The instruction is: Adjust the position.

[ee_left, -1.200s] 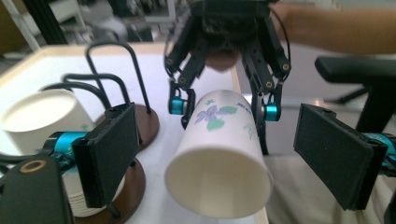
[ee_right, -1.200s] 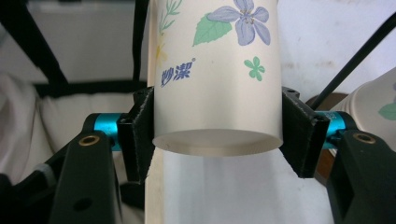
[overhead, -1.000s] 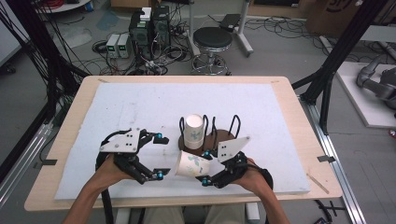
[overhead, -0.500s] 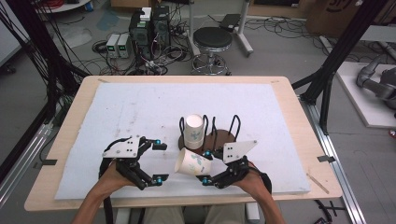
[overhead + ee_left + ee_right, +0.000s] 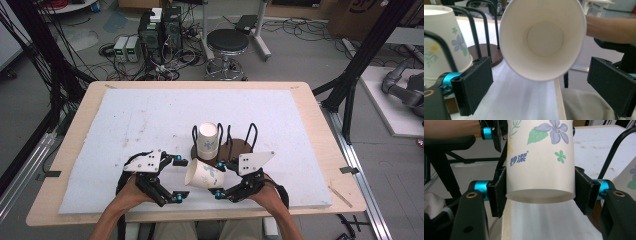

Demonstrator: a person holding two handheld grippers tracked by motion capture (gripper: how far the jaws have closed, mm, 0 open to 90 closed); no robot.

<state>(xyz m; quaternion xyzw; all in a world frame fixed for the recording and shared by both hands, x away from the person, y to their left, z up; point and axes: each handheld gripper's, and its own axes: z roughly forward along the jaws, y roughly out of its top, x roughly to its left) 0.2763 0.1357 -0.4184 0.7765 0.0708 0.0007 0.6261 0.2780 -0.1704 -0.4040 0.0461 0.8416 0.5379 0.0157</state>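
paper cup held sideways by one claw, near the wire cup rack

the right gripper point(image 5: 218, 180) is clamped on the base end of the paper cup point(image 5: 201, 173), which lies level above the table's front edge; the left gripper point(image 5: 181, 179) has just opened wide, its pads clear of the rim. i think thin paper may crush or slip when it is turned toward the rack point(image 5: 235, 145), beside the second cup point(image 5: 207, 139).

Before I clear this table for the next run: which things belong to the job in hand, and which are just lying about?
In the job:
- paper cup lying sideways, clamped near its base by the right tool
- left tool, jaws just opened, facing the cup's mouth
- wire rack
- upside-down cup in the rack

Lying about:
- stool
- computers on the floor
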